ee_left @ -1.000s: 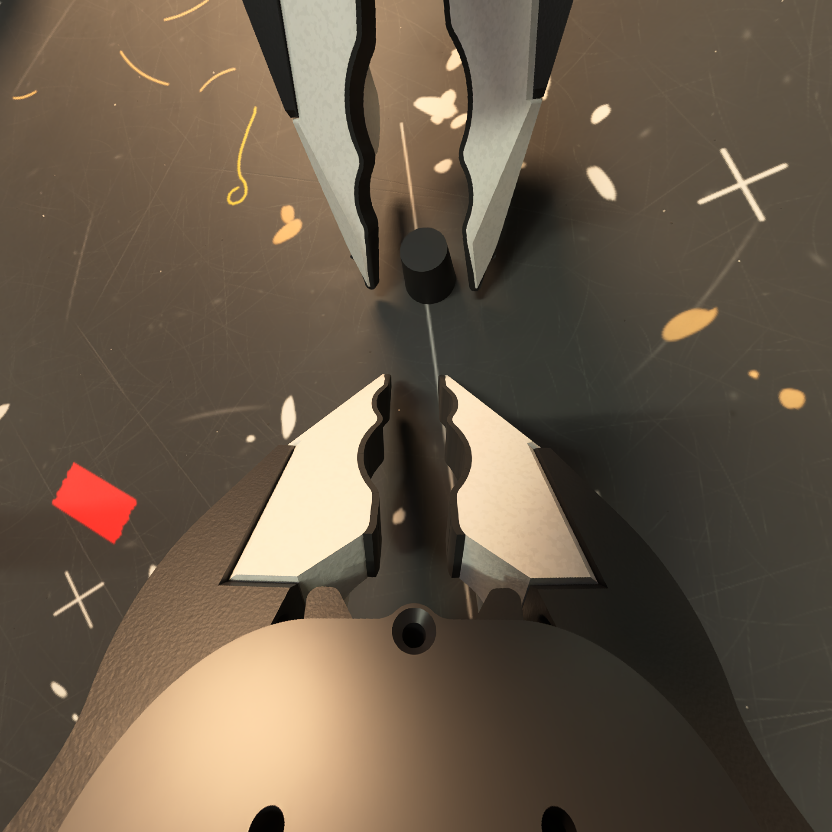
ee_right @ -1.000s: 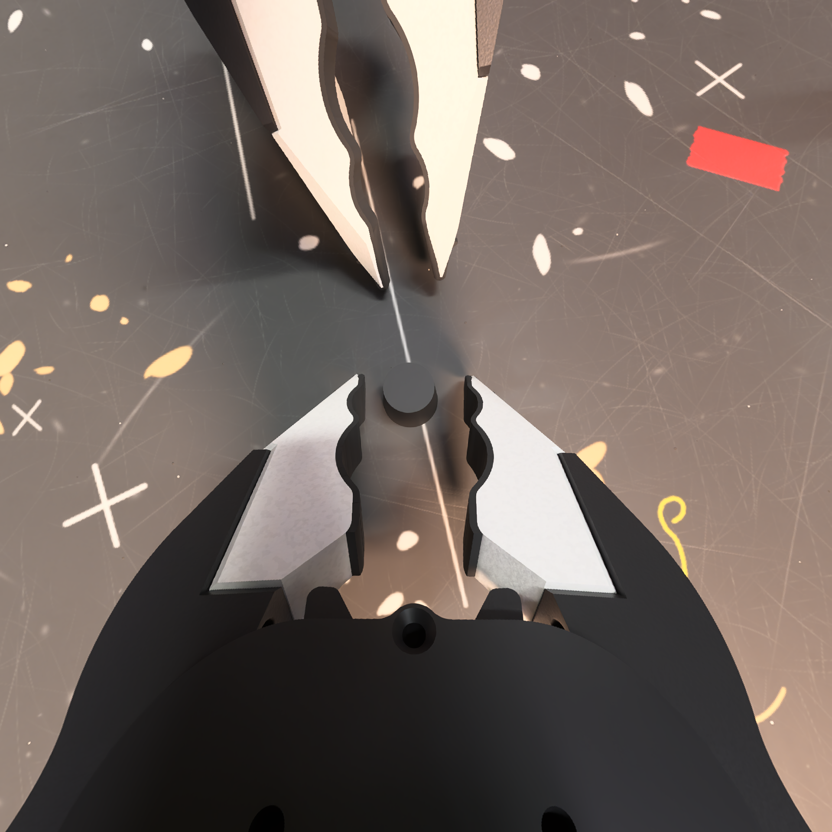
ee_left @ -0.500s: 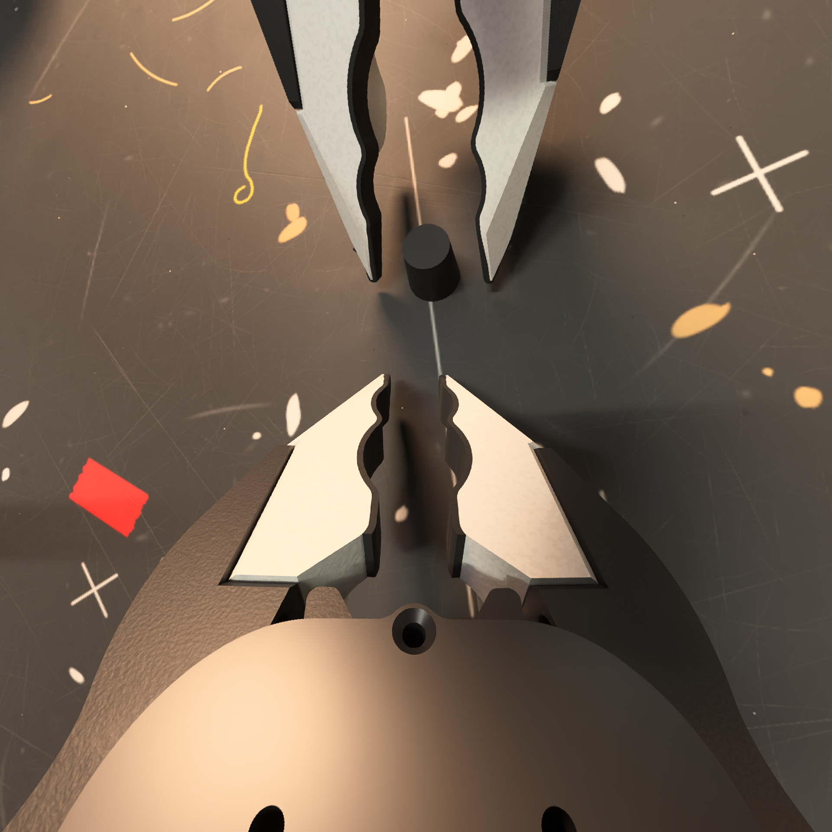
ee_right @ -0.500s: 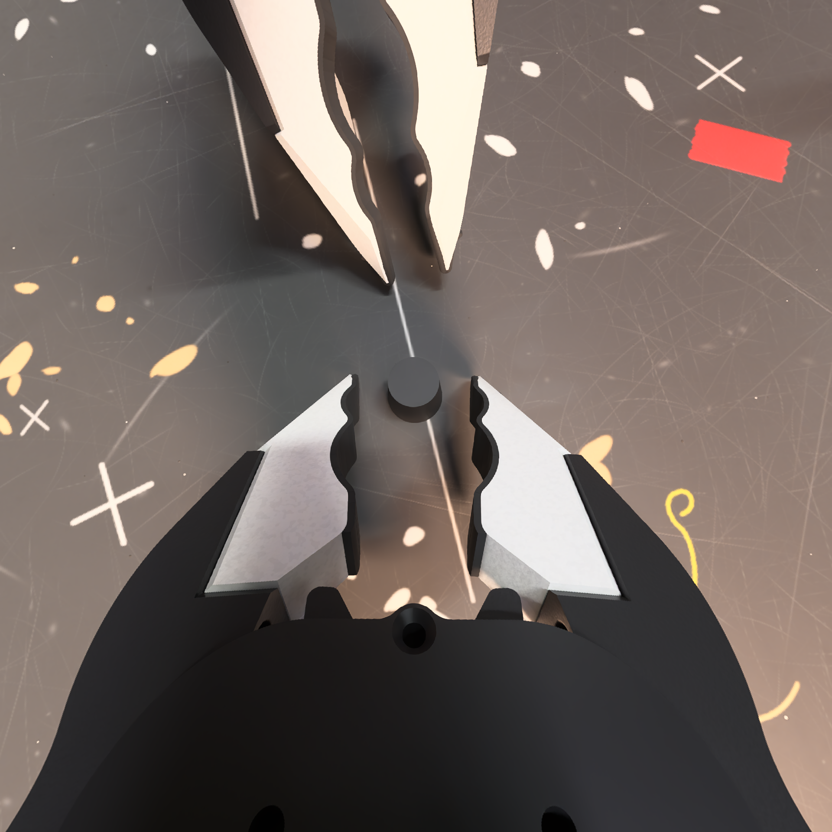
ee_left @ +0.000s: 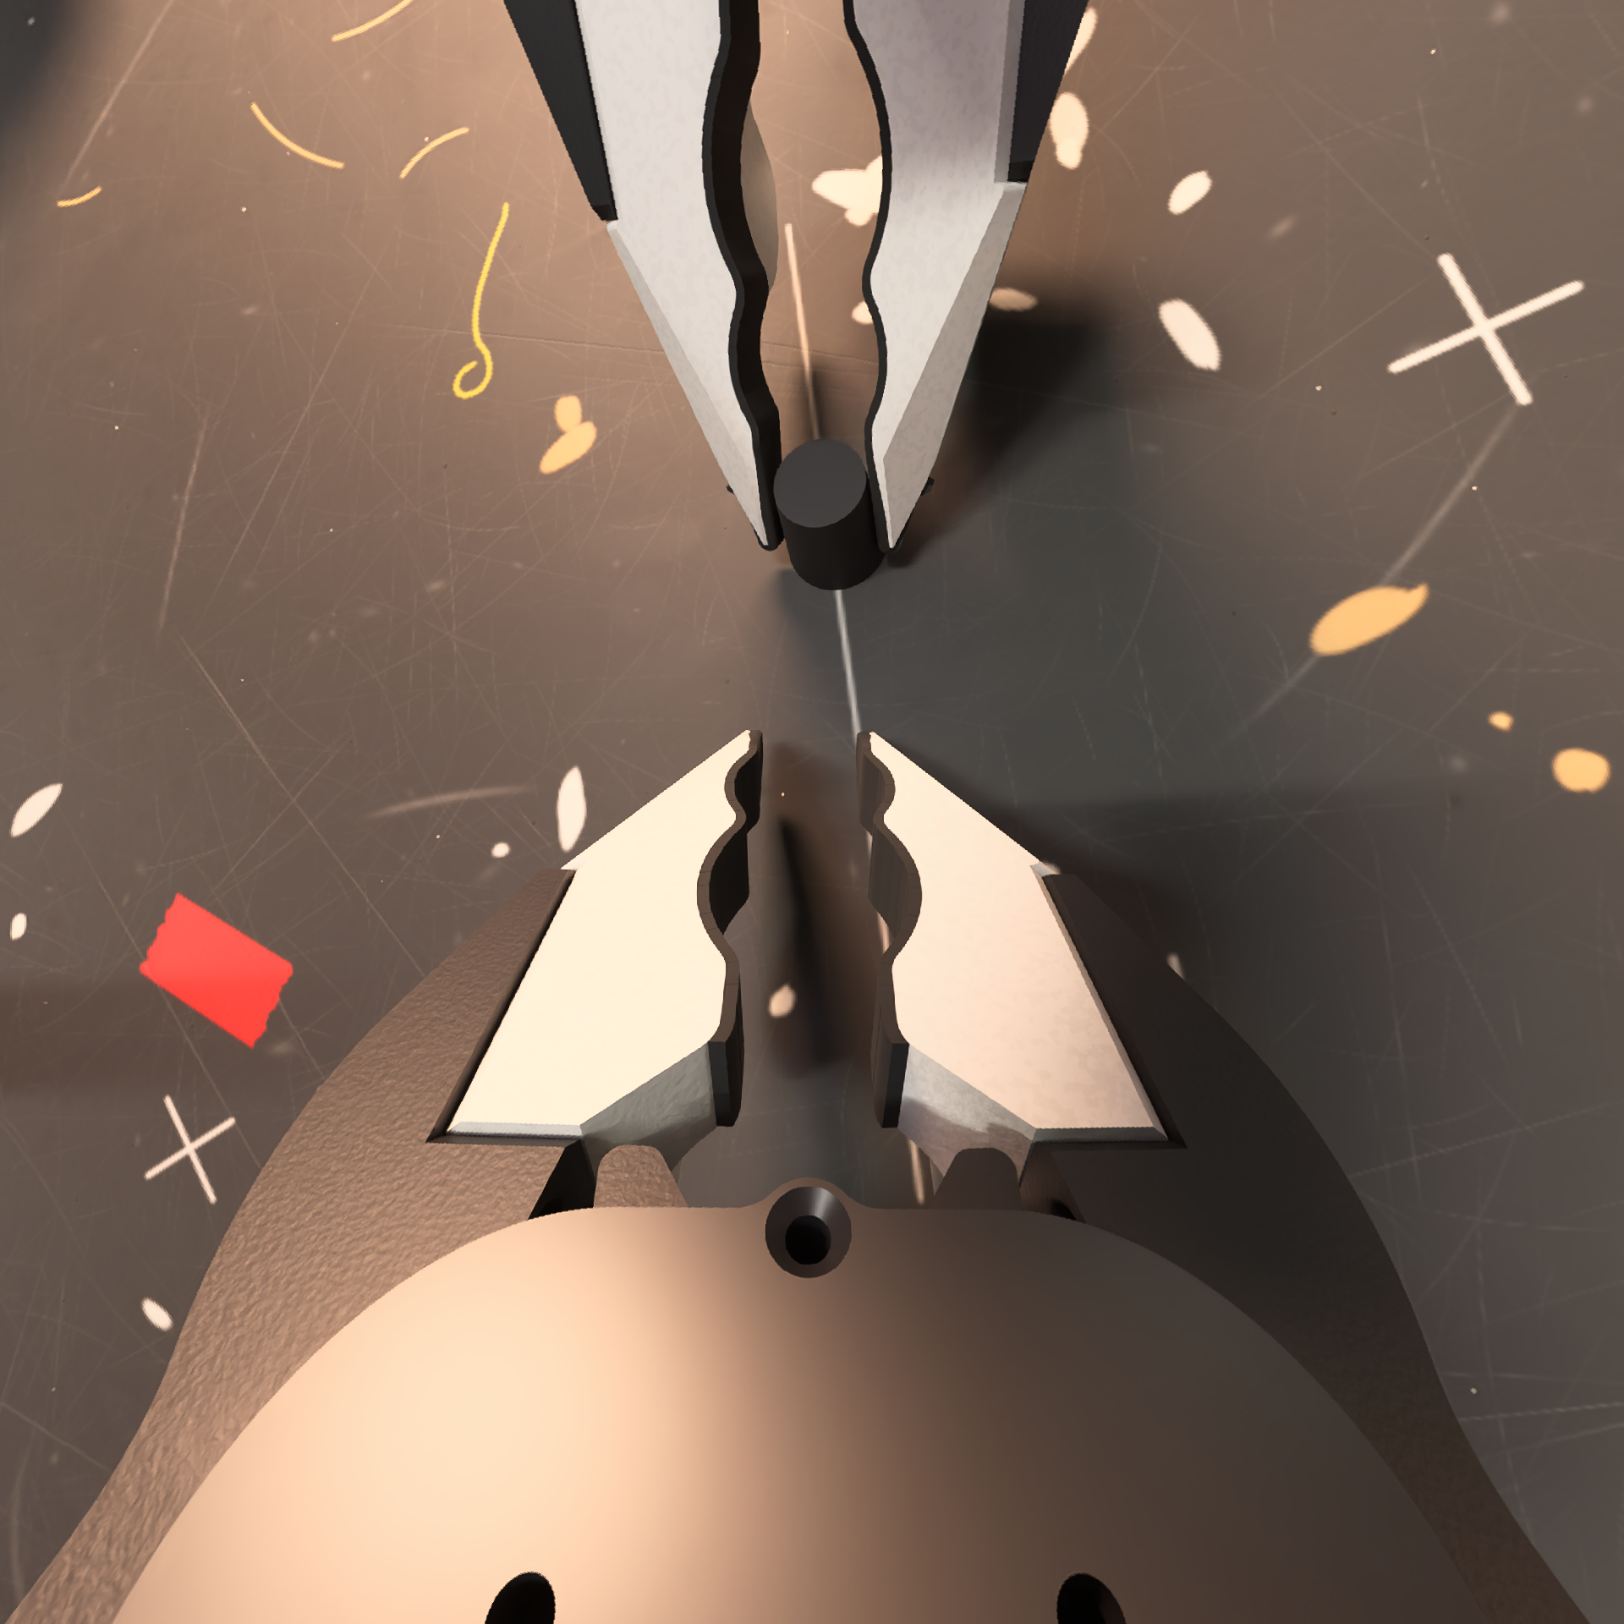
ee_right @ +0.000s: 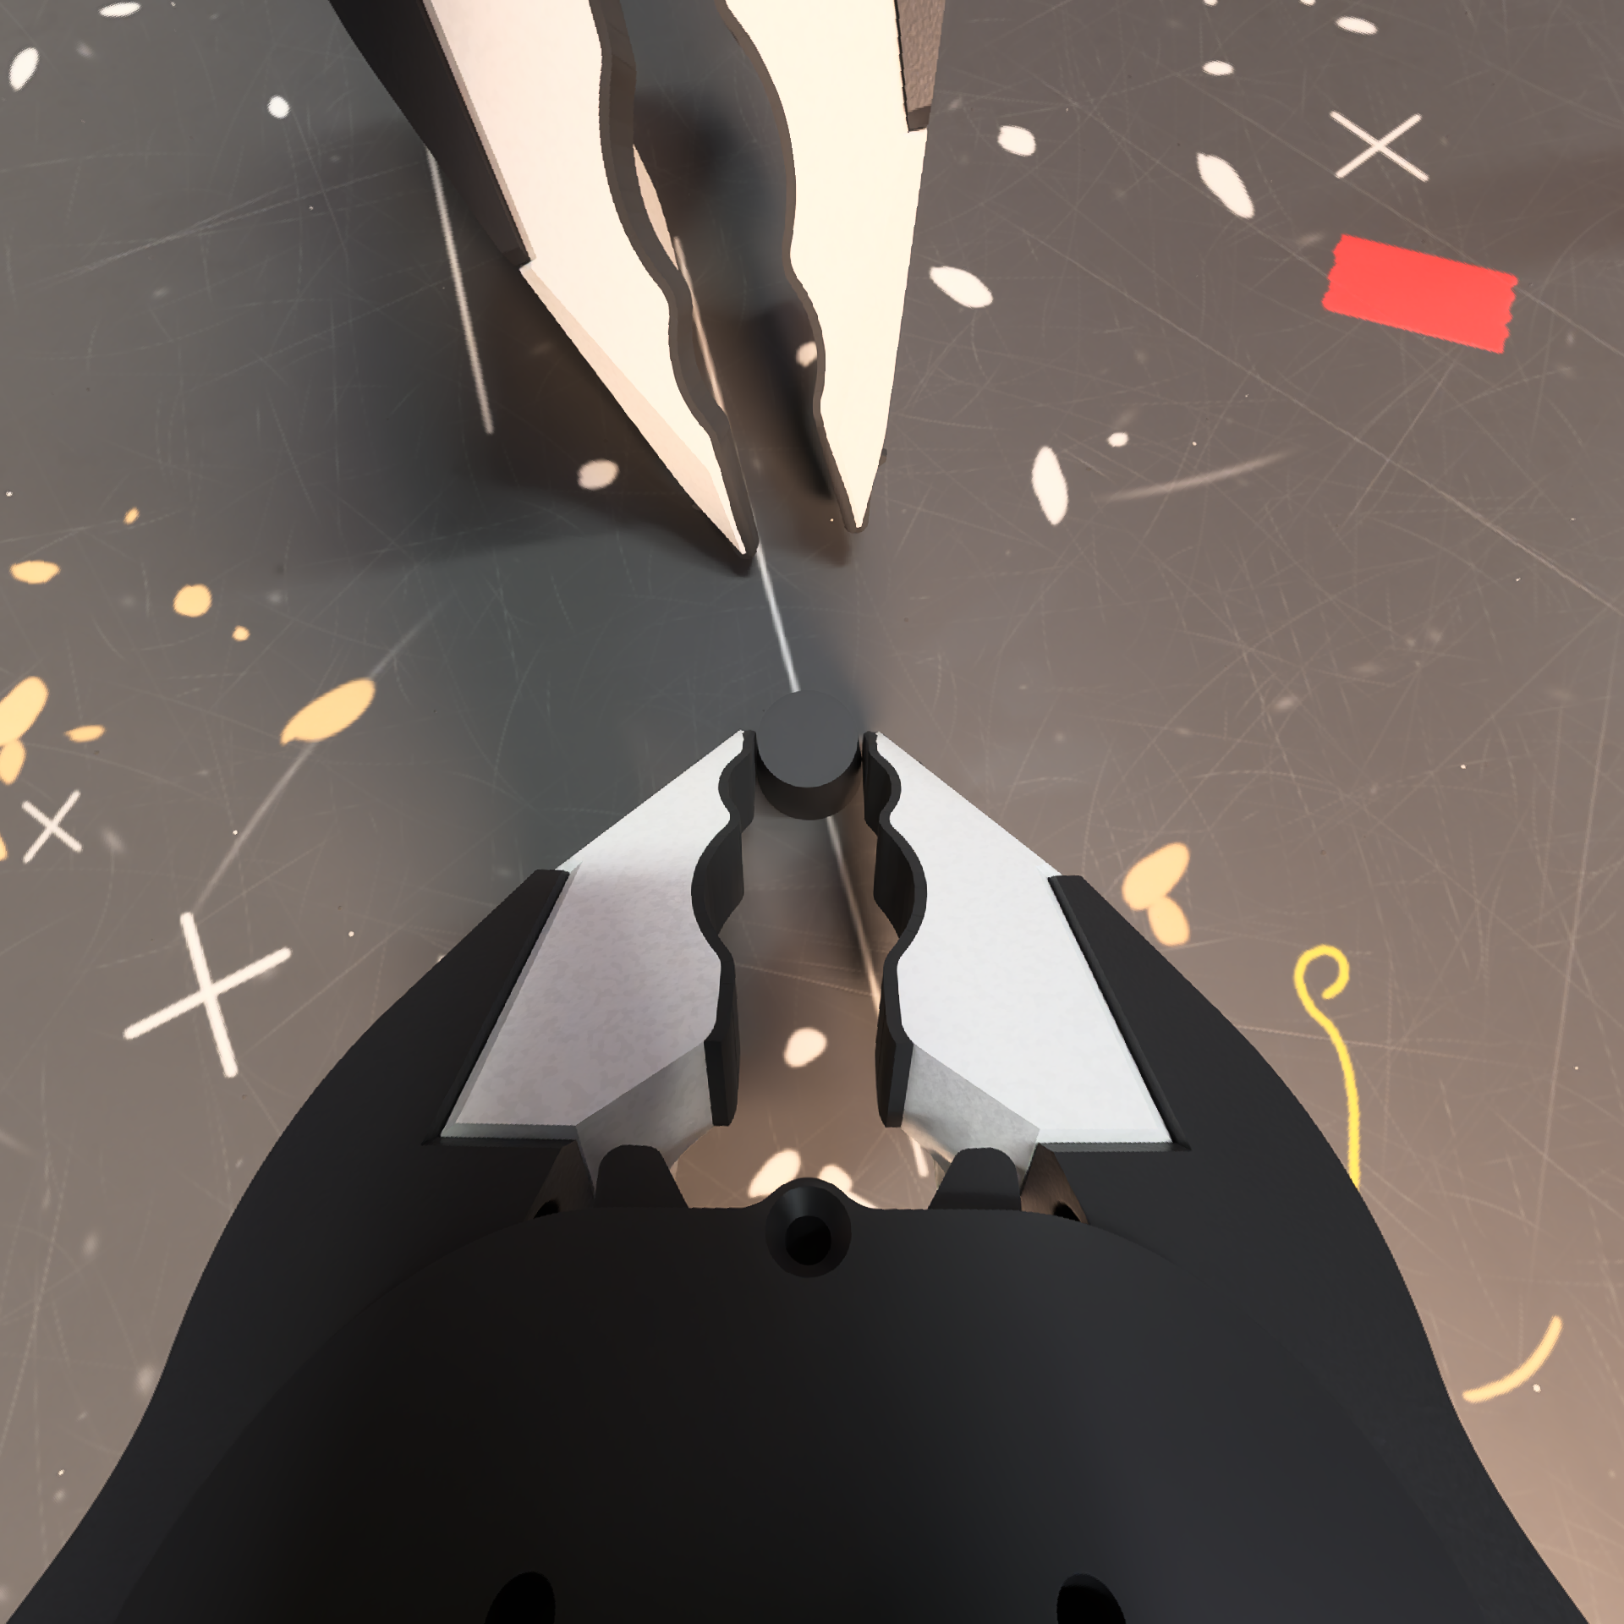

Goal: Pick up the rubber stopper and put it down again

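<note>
Your right claw (ee_right: 807, 756) has closed since half a second ago and now pinches the stopper (ee_right: 807, 745) at its tips; your left claw (ee_left: 808, 747) stays narrowly open, empty, facing it over the desk (ee_left: 1230, 545).

The rubber stopper (ee_right: 807, 757) stands between the right gripper's (ee_right: 807, 747) jaws, facing the left gripper (ee_right: 800, 527).

The work surface (ee_left: 264, 615) is dark brown, matte and covered in fine scratches. A red tape piece (ee_left: 216, 969) with serrated short ends lies flat on it. White cross marks (ee_left: 1485, 327) are scattered well apart. Cream and orange paint flecks (ee_left: 1366, 617) dot the surface. A yellow curled line (ee_left: 482, 308) and a thin pale straight line (ee_left: 845, 650) also mark it.
</note>
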Action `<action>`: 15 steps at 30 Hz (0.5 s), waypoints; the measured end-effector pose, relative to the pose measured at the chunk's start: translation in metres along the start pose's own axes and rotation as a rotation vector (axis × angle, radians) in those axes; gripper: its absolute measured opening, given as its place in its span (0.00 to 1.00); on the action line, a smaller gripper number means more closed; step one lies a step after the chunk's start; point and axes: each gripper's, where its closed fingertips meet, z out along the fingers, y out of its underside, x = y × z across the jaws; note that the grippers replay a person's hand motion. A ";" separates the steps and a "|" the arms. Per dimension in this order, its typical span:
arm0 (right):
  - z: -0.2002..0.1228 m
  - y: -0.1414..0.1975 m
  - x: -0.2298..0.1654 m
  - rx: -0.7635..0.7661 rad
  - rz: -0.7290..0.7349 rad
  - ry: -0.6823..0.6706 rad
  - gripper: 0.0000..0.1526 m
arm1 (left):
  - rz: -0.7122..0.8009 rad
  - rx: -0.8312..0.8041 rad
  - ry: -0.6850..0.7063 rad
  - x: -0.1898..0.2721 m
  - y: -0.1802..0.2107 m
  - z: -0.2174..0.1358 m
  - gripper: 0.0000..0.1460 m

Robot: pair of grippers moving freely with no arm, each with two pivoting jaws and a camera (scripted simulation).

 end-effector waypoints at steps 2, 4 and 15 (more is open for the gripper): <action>0.000 0.000 0.000 0.000 0.002 0.002 0.16 | 0.002 -0.001 -0.001 0.000 0.000 0.000 0.14; 0.001 -0.001 0.000 0.002 0.005 0.004 0.16 | 0.003 -0.001 -0.002 0.000 0.000 0.000 0.14; 0.001 -0.002 0.000 0.008 0.012 0.002 0.16 | 0.006 0.000 -0.005 0.000 0.000 0.000 0.14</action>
